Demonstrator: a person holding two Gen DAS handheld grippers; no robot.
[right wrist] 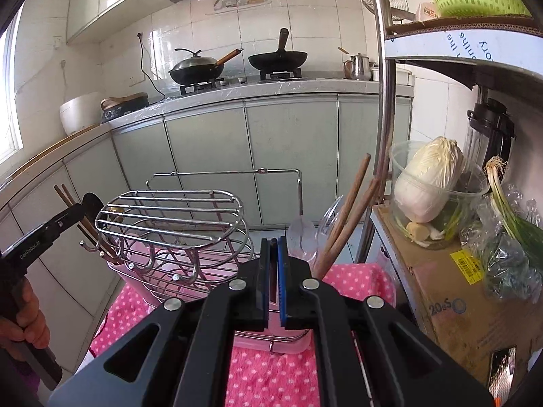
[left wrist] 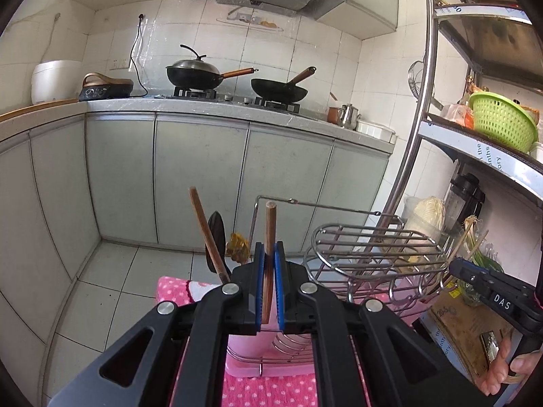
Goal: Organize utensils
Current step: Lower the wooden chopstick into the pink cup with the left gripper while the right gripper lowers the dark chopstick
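Since the chopstick [left wrist: 270,237] is already clamped in the left gripper [left wrist: 269,254] at lower centre, I'd ease it straight down into the rack [left wrist: 373,254] without knocking the wires. Its long axis runs nearly upright, blunt end up. Right gripper [right wrist: 274,264] is pressed together, maybe on something thin and dark; can't tell what.

Black two-finger left gripper [left wrist: 270,254] carries blue ribbed pads [left wrist: 279,271]; the same colouring applies to the right gripper [right wrist: 275,264]. Brown wooden chopstick [left wrist: 269,237]. Silver chrome wire rack [right wrist: 169,217]. Pink cloth with white polka dots [right wrist: 271,373]. Pale pink plastic tray [left wrist: 244,352]. Lime-green perforated plastic basket [left wrist: 502,118]. Grey-green cabinet doors [left wrist: 200,176]. Black woks [left wrist: 278,90].
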